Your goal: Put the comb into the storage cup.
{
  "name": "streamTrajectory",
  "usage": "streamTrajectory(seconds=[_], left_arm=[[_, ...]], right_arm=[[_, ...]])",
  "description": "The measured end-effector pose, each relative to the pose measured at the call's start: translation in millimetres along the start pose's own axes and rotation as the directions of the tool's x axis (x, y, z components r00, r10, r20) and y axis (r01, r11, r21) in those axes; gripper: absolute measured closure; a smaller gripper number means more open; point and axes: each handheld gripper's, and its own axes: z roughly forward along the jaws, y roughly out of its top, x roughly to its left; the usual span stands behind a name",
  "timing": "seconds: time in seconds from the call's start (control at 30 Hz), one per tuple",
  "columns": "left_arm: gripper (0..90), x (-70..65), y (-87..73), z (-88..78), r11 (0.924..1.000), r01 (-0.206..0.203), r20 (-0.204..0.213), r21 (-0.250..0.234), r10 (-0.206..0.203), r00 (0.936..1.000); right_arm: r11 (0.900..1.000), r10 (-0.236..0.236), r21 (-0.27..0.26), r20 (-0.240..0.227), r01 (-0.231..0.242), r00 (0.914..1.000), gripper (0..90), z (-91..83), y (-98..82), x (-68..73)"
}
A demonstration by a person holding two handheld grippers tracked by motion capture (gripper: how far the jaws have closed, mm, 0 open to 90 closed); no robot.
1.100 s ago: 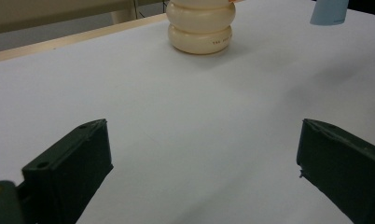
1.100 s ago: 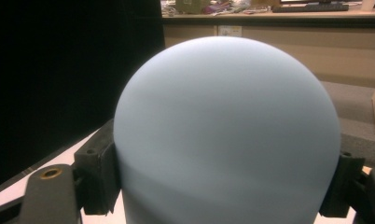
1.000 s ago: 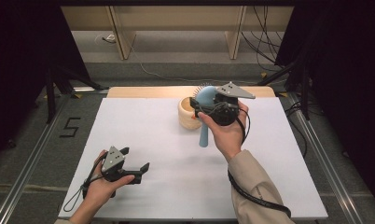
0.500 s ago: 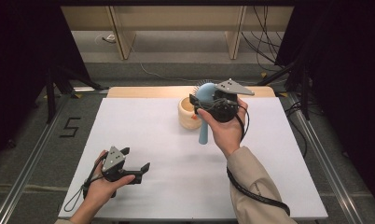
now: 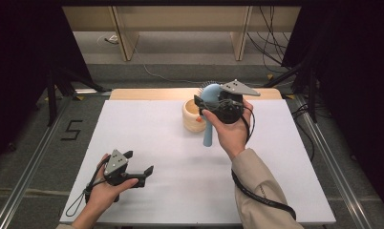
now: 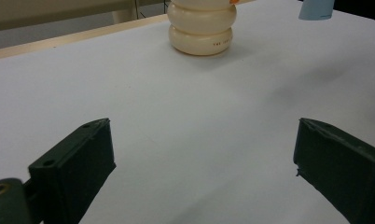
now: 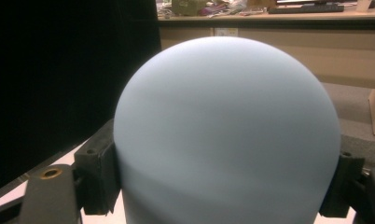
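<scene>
Near the far middle of the white table [image 5: 147, 143], just this side of the wooden strip along its back edge: right gripper [image 5: 210, 102], raised off the surface in the right hand [image 5: 230, 131], jaws clamped on the rounded head of a pale blue hairbrush [image 5: 208, 117]. Bristles pointing away from the person at the top, handle hanging down toward the table, its end just above the surface. From the right gripper view, blue dome [image 7: 227, 135] wedged between both black jaws, pads pressed against its sides. Just left of the brush, touching or nearly so from above: a cream ribbed cup [image 5: 194, 116], upright, with something orange at its rim. Low at the near left of the table: left gripper [image 5: 138, 164], held in the left hand [image 5: 101, 193], pointing toward the cup, jaws spread wide over bare tabletop, nothing between them. From the left gripper view, cup [image 6: 202, 28] well ahead, handle tip of the brush [image 6: 316, 8] above right.
</scene>
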Motion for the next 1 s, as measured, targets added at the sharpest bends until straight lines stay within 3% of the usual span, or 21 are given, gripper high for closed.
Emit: streamTrajectory(seconds=[1.0], left_arm=[[4.7,-0.3,0.3,-0.2,1.0000,0.008,0.003,0.001,-0.008,1.0000]], right_arm=[[1.000,0.009,-0.008,0.020,-0.009,0.9998,21.3,15.1,9.4,-5.1]])
